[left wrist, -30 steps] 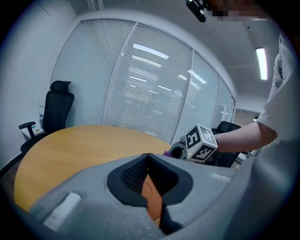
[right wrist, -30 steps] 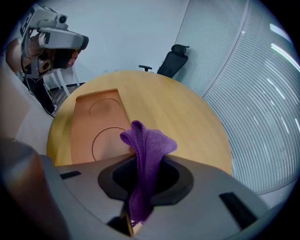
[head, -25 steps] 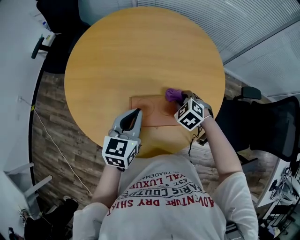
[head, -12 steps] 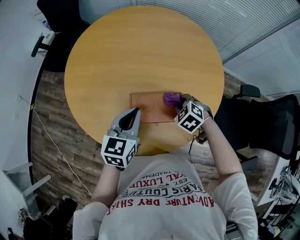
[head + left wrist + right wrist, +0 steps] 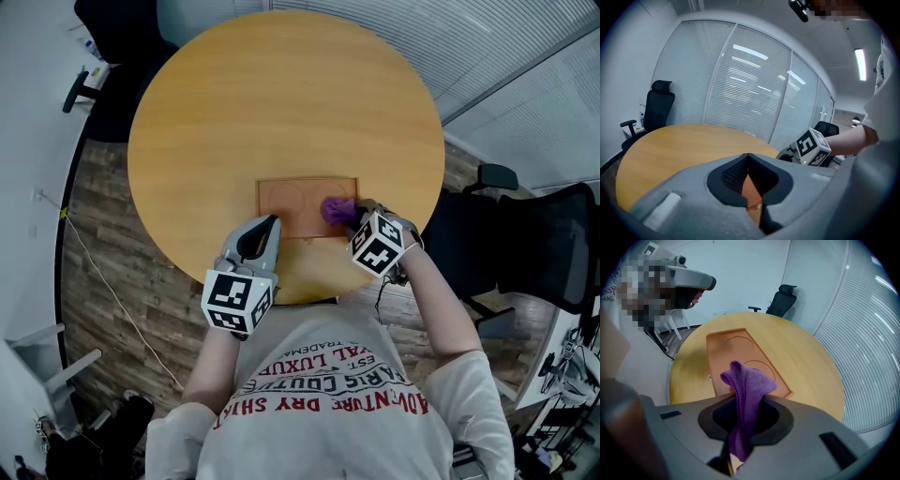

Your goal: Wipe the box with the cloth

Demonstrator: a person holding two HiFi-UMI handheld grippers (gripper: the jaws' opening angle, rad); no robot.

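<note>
Head view: mid-wipe, by the look of it. Purple cloth (image 5: 336,207) down on the right half of the box (image 5: 286,199), pinched in the right gripper (image 5: 354,217). Tips of the left gripper (image 5: 271,223) over the box's near left corner, perhaps steadying it; contact not clear. Next, probably: dragging the cloth left across the other half, pressing down evenly without shoving the box. Underneath, a round wooden table (image 5: 281,94); plank floor (image 5: 103,281) around it.

Left gripper view: jaws closed tip to tip, nothing held; just a sliver of orange surface showing behind them.

Right gripper view: jaws clamped on a fold of cloth, the rest bunched above them. Beyond, the box flat on the table, two round outlines on top. At the far edge a chair (image 5: 782,297); to the right, blinds (image 5: 867,333).
</note>
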